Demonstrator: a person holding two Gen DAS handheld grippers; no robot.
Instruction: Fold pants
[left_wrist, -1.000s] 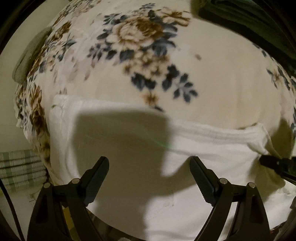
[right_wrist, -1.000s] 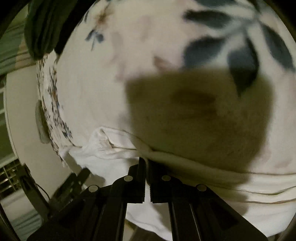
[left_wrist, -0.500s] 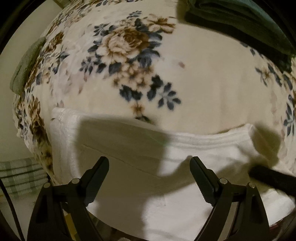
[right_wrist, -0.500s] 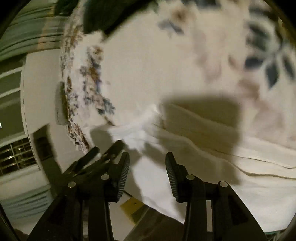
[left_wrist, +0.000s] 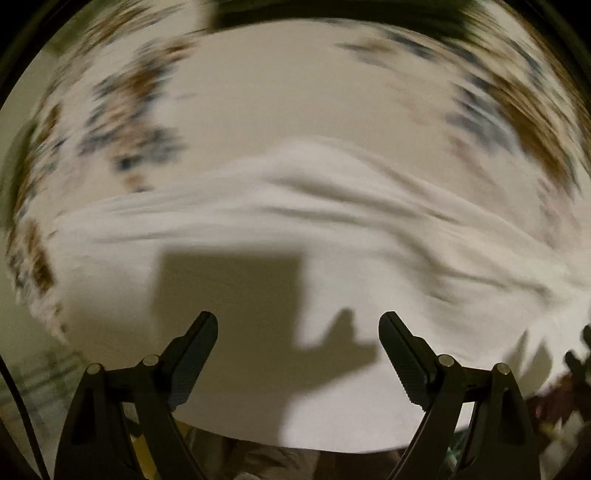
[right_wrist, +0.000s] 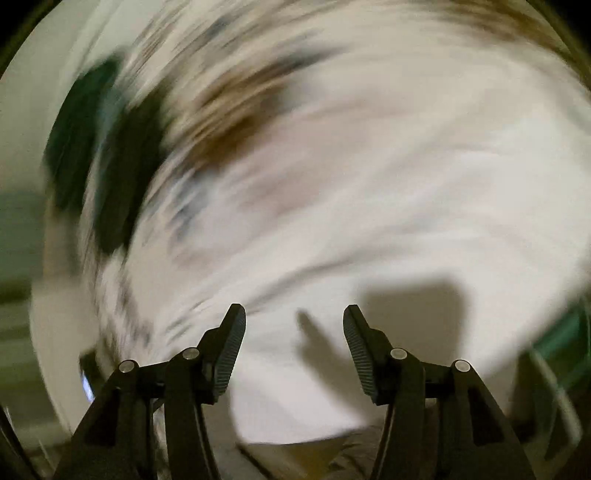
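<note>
- Black ribbed fingers (left_wrist: 192, 354) frame the bottom of the left wrist view: the left tongs (left_wrist: 298, 321) stand wide apart, nothing between them, pointing down at white cloth.
- White pants (left_wrist: 332, 236) lie spread beneath both pairs of tongs, folded over with soft creases running across in the left wrist view; their near edge hangs at the bottom of that view, over something dim and blurred that cannot be made out.
- The right tongs (right_wrist: 294, 314) stand apart too, and their jaws have just been opening; no cloth sits between them, and the pants (right_wrist: 406, 229) show below as a pale blur.
- A square shadow with a pointed tail falls on the pants just ahead of each pair of tongs.
- At the right edge of the left wrist view a dark shape is too blurred to name.
- Past the far edge of the pants comes a cream floral blanket (left_wrist: 295, 92) with brown and blue flowers, smeared by motion; the pants rest on it.
- A dark green cloth (right_wrist: 92, 155) lies farthest off, at the blanket's far side; in the right wrist view it is a dark smear at the left.
</note>
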